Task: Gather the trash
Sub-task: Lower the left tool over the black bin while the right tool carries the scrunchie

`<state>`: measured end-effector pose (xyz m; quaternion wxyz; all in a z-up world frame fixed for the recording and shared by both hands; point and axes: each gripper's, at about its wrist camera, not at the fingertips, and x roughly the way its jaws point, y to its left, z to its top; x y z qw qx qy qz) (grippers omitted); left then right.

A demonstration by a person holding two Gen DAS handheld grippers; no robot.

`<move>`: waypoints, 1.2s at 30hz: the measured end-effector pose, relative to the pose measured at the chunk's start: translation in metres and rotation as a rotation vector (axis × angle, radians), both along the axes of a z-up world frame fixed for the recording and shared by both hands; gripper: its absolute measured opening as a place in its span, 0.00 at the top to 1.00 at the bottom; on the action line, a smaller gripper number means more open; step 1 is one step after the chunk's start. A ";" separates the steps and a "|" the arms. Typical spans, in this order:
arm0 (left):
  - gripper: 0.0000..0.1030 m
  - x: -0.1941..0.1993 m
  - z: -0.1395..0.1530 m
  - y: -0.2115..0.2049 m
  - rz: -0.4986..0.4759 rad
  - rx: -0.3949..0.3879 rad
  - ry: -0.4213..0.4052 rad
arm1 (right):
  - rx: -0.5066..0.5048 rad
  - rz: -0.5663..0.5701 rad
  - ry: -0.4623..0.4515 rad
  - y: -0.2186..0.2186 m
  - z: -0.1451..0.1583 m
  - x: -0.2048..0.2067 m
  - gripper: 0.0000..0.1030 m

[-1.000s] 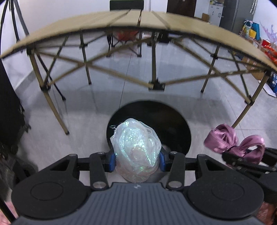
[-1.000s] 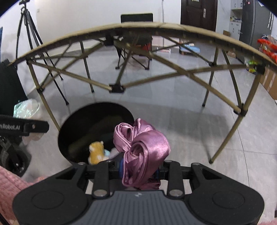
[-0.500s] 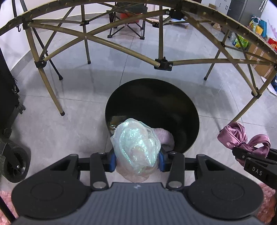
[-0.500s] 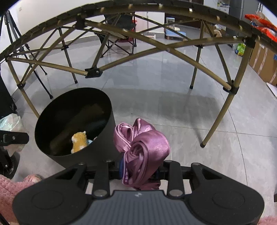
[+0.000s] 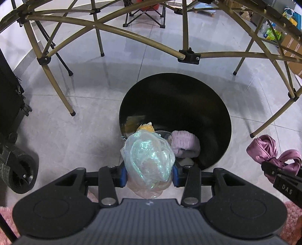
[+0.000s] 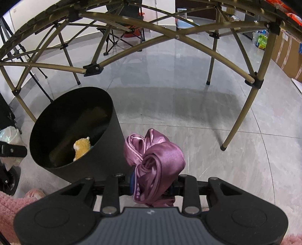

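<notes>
Under a folding table's tan tube frame (image 5: 143, 38), on grey floor tiles (image 6: 188, 116): broad bare tile beyond the crossed braces and between the table legs, open on the far and right sides. Black round bin (image 5: 217, 105) standing on the tiles, mouth open and unobstructed from above, its near rim just beyond the left tongs; in the right wrist view the same bin to the left, its wall just beside the purple cloth. Lying in the bin: a pale lilac knit bundle (image 5: 184, 144), a yellow plush toy (image 6: 81, 148), and something brownish against the inner wall, too dim to name. Black wheeled case (image 5: 11, 105) crowding the left edge of the floor space, its wheel (image 5: 18, 176) near the left tongs. Folding chair (image 5: 144, 11) well beyond the table frame; cardboard boxes (image 6: 286, 50) along the far right. Pink fluffy sleeve (image 6: 9, 209) at the lower corners. Left gripper (image 5: 149, 176): blue pads narrowly spread and pinching a crumpled iridescent film wad (image 5: 149, 158), the wad over the bin's near rim and bulging above the pads. Right gripper (image 6: 152, 185): pads drawn closer and pinching a twisted purple satin cloth (image 6: 154, 160), held outside the bin, over bare tiles to the right of its wall, apart from the film wad.
</notes>
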<state>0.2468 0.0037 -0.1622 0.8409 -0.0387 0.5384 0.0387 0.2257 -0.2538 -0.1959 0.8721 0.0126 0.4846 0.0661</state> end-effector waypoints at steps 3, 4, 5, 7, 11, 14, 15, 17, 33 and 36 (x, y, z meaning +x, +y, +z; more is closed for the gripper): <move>0.58 0.008 0.001 -0.004 0.002 0.009 -0.001 | 0.004 -0.006 0.005 -0.002 -0.002 0.002 0.70; 0.58 0.011 0.001 -0.006 0.001 0.011 -0.002 | 0.006 -0.007 0.006 -0.002 -0.002 0.002 0.70; 0.58 0.013 0.002 -0.009 0.001 0.013 -0.004 | 0.007 -0.009 0.006 -0.002 -0.003 0.003 0.70; 0.58 0.019 0.002 -0.015 -0.003 0.020 -0.004 | 0.008 -0.012 0.008 -0.003 -0.003 0.004 0.70; 0.58 0.029 -0.001 -0.026 -0.010 0.030 0.007 | 0.006 -0.031 0.017 -0.009 -0.007 0.005 0.70; 0.58 0.037 -0.004 -0.034 -0.009 0.039 0.012 | 0.003 -0.048 0.025 -0.016 -0.011 0.007 0.70; 0.58 0.040 -0.004 -0.036 -0.008 0.042 0.013 | 0.002 -0.054 0.029 -0.018 -0.013 0.008 0.70; 0.58 0.045 -0.005 -0.040 -0.005 0.045 0.014 | 0.002 -0.062 0.034 -0.021 -0.015 0.009 0.70; 0.58 0.073 -0.011 -0.060 0.007 0.069 0.015 | -0.012 -0.091 0.061 -0.033 -0.026 0.013 0.70; 0.58 0.073 -0.010 -0.061 0.004 0.073 0.013 | -0.011 -0.092 0.060 -0.033 -0.026 0.013 0.70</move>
